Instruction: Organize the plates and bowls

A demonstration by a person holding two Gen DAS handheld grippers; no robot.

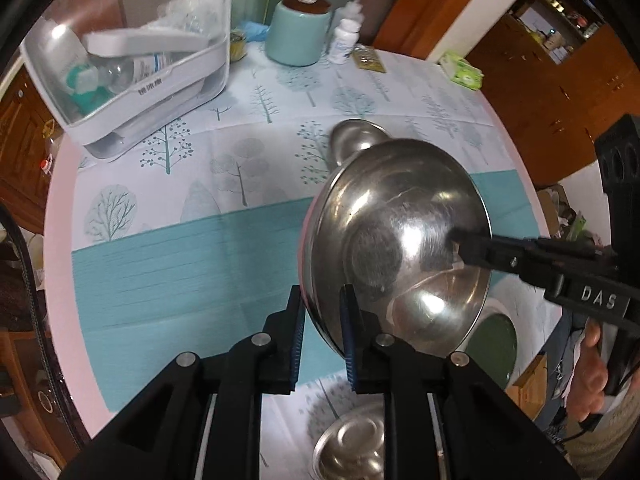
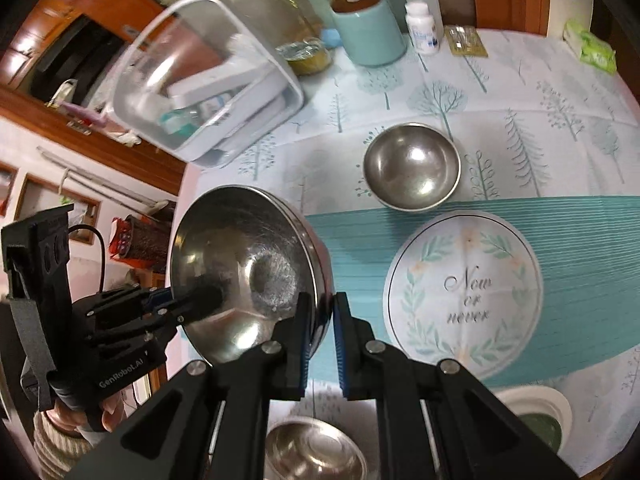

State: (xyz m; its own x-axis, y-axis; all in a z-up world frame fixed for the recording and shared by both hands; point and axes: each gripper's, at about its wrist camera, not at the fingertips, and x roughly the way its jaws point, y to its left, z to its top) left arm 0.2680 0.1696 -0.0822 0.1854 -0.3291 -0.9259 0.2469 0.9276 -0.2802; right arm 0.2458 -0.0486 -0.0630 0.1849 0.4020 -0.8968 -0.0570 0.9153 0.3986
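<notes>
A round table [image 2: 560, 92] under a tree-printed cloth with a teal band filled both views. On its far side stood a clear plastic storage bin [image 1: 132, 64] with bottles inside, beside a pale green canister [image 1: 298, 28] with a brown lid. Nearer, a round floral placemat [image 2: 464, 292] lay on the teal band, and a small steel bowl [image 2: 412, 166] rested upright on the cloth just beyond it.

The large steel bowl [image 1: 400, 248] hung tilted above the table, carried between both tools. The left gripper [image 1: 322, 340] pointed steeply down, its blue-padded fingers clamped on the bowl's near rim, one pad outside the wall and one inside. The right gripper [image 2: 322, 340] pointed down likewise and was clenched on the opposite rim in the same manner. In the left wrist view the right tool reached in from the right edge, a hand [image 1: 592, 372] wrapped around its handle; in the right wrist view the left tool came in from the left.

Another steel bowl [image 2: 316, 456] sat on the table below the fingers, and a white dish with a green centre [image 2: 540, 424] lay at the near right
</notes>
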